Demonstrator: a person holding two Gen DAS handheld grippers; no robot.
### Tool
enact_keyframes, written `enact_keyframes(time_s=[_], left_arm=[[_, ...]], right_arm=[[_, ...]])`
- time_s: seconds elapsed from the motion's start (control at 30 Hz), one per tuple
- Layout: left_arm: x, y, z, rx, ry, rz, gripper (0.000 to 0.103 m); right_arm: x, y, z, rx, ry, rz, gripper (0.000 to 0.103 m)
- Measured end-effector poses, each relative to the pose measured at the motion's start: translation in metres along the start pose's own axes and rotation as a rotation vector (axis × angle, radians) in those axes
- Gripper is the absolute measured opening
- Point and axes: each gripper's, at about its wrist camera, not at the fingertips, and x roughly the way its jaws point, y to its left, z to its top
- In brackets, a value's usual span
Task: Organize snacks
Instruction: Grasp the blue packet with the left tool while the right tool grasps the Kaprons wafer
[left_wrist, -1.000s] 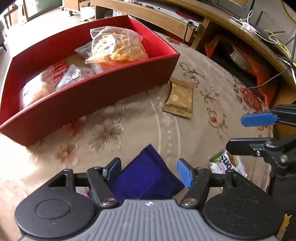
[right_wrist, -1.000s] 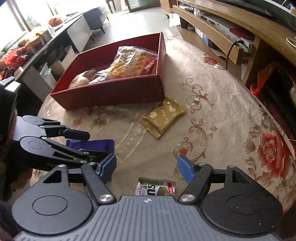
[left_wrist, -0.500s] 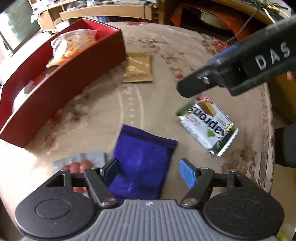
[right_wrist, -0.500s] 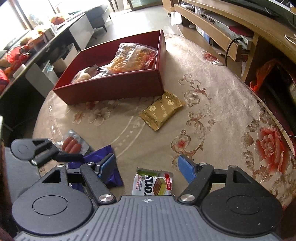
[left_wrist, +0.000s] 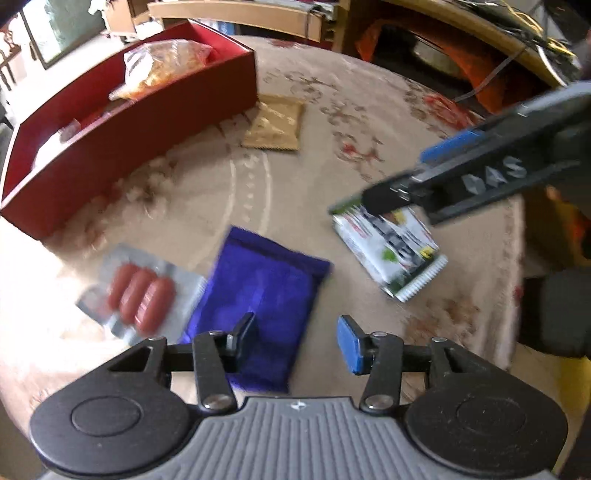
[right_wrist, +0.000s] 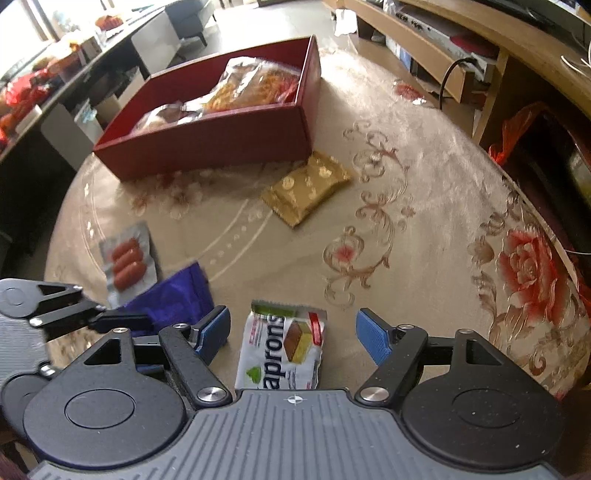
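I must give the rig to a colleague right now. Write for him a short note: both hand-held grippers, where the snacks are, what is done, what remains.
Left hand-held gripper: open, empty, above the purple packet.
Right hand-held gripper: open, empty, over the white wafer packet.
Done: the red box already holds a noodle bag and other bags.
Left on the table: purple packet, wafer packet, sausage pack, gold packet beside the box.
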Motion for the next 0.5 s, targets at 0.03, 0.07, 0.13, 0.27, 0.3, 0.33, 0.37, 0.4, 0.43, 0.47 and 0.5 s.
enact_keyframes(time_s=[0.03,0.07,0.13,0.27,0.3,0.33,0.37,0.4,0.43,0.47,0.5], left_arm=[[0.0,-0.001,-0.002,-0.004,0.005,-0.007,0.048],[0.0,-0.002,-0.002,-0.006,0.003,-0.002,0.049],[0.001,-0.002,0.002,0.008,-0.014,0.039,0.054],[0.007,0.002,0.017,0.066,-0.039,0.094,0.065],[0.011,0.002,0.02,0.091,-0.032,0.086,0.069],[0.015,0.003,0.023,0.113,-0.023,0.068,0.069],[0.018,0.004,0.024,0.12,-0.017,0.06,0.07],[0.023,0.005,0.026,0.128,-0.007,0.058,0.071],[0.027,0.004,0.027,0.14,-0.009,0.069,0.071],[0.032,0.005,0.027,0.146,0.002,0.077,0.076],[0.035,0.007,0.027,0.13,0.009,0.077,0.077]], right_arm=[[0.001,0.001,-0.001,-0.004,0.004,-0.007,0.081],[0.001,0.001,-0.002,-0.005,0.005,-0.011,0.081],[0.001,0.001,-0.003,0.0,0.008,-0.01,0.081],[0.003,0.002,-0.003,-0.003,0.014,-0.009,0.082],[0.004,0.002,-0.003,-0.004,0.016,-0.008,0.082],[0.004,0.002,-0.002,-0.004,0.017,-0.005,0.082],[0.004,0.002,-0.002,-0.004,0.018,-0.003,0.083],[0.005,0.001,-0.002,-0.002,0.018,-0.001,0.083],[0.005,0.0,-0.001,0.001,0.02,-0.001,0.083],[0.006,-0.002,-0.001,0.005,0.021,-0.003,0.083],[0.006,-0.004,0.0,0.01,0.023,-0.005,0.083]])
